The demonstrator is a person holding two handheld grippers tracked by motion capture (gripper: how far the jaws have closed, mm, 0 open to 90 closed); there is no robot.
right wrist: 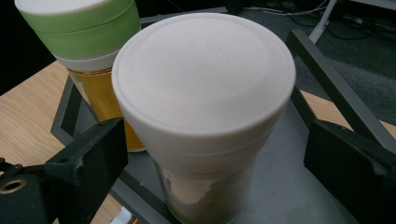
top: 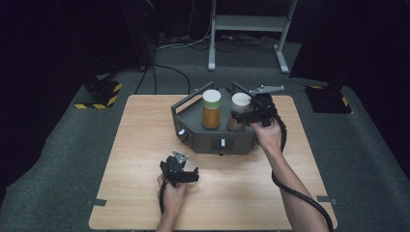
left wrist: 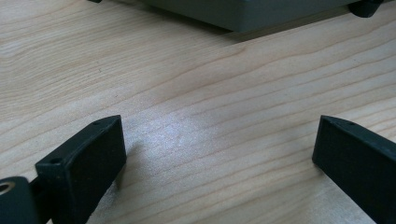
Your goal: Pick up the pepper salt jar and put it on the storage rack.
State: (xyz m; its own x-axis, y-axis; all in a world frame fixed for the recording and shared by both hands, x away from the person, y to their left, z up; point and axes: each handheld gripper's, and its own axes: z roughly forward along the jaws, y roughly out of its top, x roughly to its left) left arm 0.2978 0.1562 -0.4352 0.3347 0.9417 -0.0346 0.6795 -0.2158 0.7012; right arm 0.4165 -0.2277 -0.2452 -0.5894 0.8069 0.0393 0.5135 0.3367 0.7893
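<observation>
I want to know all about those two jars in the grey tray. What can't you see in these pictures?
- White-lidded jar: its bottom is cut off by the lower edge of the right gripper view.
- Green-lidded jar: partly hidden behind the white-lidded jar there.
- Grey tray: cut off by the top edge of the left gripper view.
- Jar contents: too small to identify in the high view.

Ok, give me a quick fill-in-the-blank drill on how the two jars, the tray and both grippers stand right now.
1. The right gripper has its jaws on either side of the jar with the ____ lid.
2. The jar beside it has a ____ band around its lid.
3. Both jars stand in the grey ____.
4. The left gripper, jaws wide apart, hovers over bare ____.

Missing words: white; green; tray; table
</observation>
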